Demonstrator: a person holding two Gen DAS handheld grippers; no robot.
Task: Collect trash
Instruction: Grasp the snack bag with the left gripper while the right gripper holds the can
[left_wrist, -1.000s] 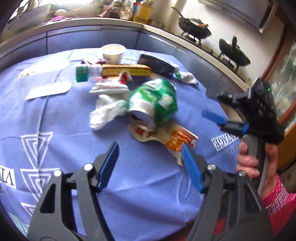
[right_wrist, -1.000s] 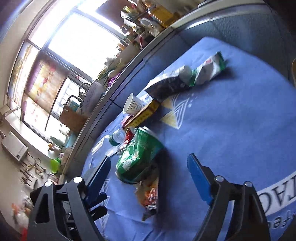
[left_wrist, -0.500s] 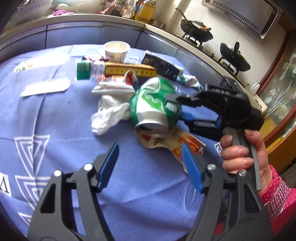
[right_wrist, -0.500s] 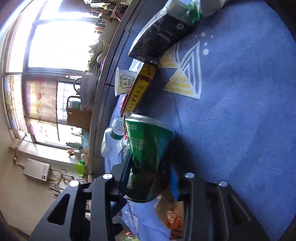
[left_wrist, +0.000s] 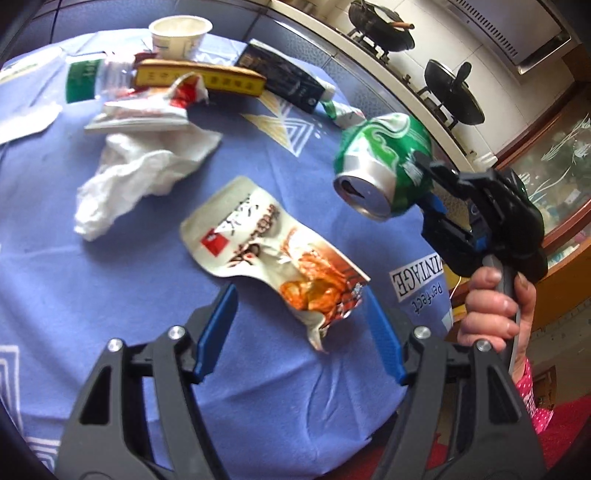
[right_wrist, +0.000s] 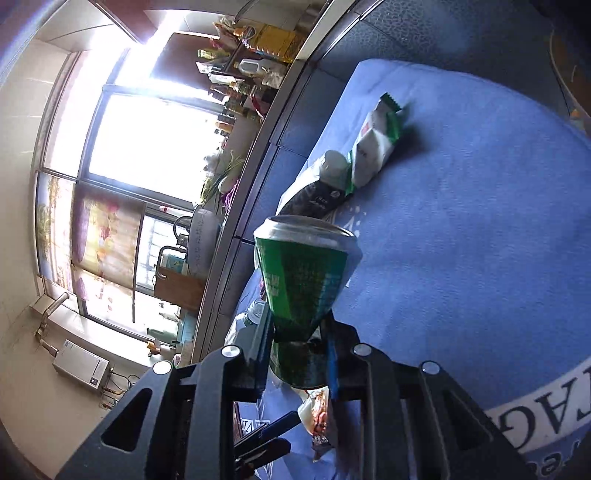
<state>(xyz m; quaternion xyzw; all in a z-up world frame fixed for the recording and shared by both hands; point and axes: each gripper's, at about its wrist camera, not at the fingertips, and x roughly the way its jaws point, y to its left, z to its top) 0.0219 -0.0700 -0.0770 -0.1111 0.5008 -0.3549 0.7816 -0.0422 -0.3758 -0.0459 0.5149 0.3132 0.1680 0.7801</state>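
I'm squeezing the right tongs (right_wrist: 295, 350) tighter on the dented green aluminium can (left_wrist: 384, 166), lifting it off the blue-clothed tabletop (left_wrist: 110, 277). I'm keeping the left tongs (left_wrist: 299, 332) apart, hovering over the crumpled white-and-orange snack wrapper (left_wrist: 273, 254).

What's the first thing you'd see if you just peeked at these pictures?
The crushed green can, pinched in the right hand-held gripper and lifted off the blue tablecloth; its jaws are closing on it. Next, the snack wrapper lying just ahead of the open left hand-held gripper, with a crumpled white tissue farther left.
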